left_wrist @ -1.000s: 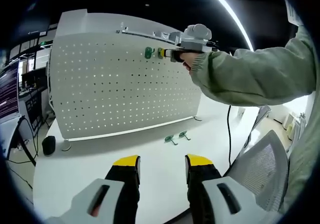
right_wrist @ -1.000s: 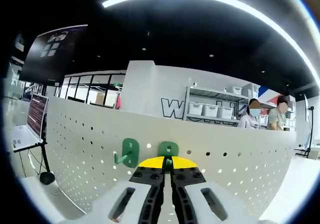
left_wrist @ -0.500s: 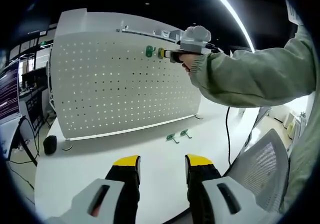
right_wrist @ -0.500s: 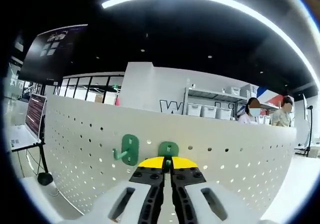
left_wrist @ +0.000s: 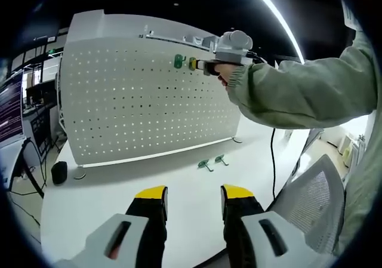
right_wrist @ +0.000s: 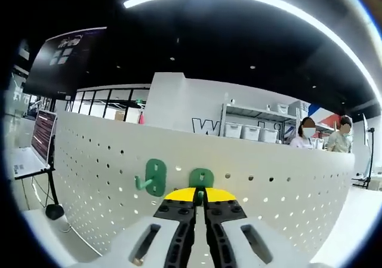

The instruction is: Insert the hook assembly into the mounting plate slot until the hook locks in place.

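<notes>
A white pegboard [left_wrist: 143, 95] stands upright on the table; its perforated face [right_wrist: 280, 190] fills the lower half of the right gripper view. One green hook [right_wrist: 153, 177] hangs near the board's top edge and also appears as the green hook [left_wrist: 178, 61] in the left gripper view. Beside it a second green hook [right_wrist: 202, 178] sits against the board, with my right gripper [right_wrist: 200, 197] shut on it. From the left gripper view, the right gripper [left_wrist: 206, 64] is held up at the board by a sleeved arm. My left gripper [left_wrist: 192, 195] hovers open over the table. Two more green hooks [left_wrist: 212, 163] lie on the table.
A white table [left_wrist: 107, 190] carries the board. A mesh office chair [left_wrist: 310, 196] stands at the right, and a small black object [left_wrist: 58, 173] sits at the table's left end. Monitors are at the far left. Shelves with bins [right_wrist: 250, 128] and two people stand behind the board.
</notes>
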`<state>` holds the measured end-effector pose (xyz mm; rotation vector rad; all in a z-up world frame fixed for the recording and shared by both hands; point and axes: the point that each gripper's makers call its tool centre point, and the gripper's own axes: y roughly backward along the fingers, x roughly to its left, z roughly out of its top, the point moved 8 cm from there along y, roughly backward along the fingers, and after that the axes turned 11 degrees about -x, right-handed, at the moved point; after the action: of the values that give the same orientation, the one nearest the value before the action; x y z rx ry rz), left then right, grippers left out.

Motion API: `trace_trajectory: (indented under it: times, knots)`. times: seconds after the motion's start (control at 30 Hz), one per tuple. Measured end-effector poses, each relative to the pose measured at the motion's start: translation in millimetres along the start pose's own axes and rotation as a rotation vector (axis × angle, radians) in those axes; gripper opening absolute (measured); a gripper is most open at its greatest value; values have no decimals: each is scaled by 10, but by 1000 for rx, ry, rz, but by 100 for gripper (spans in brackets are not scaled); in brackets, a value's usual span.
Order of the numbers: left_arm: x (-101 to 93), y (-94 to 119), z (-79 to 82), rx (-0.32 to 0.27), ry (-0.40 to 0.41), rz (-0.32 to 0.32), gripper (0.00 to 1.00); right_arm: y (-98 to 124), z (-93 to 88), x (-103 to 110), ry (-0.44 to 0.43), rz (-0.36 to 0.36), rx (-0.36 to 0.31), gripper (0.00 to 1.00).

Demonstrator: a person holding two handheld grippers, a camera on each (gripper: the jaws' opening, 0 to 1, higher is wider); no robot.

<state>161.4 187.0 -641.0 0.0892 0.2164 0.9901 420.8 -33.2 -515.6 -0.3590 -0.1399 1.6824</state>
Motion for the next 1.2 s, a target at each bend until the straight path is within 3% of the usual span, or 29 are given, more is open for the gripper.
trace_trajectory:
  times: [0.73, 1.2]
  knots:
    - [-53, 17, 5, -9, 0, -5, 37, 33, 24, -43, -39, -10, 19, 15]
    - [-96, 51, 25, -17, -7, -8, 37, 139, -15, 32, -57, 52, 69, 23]
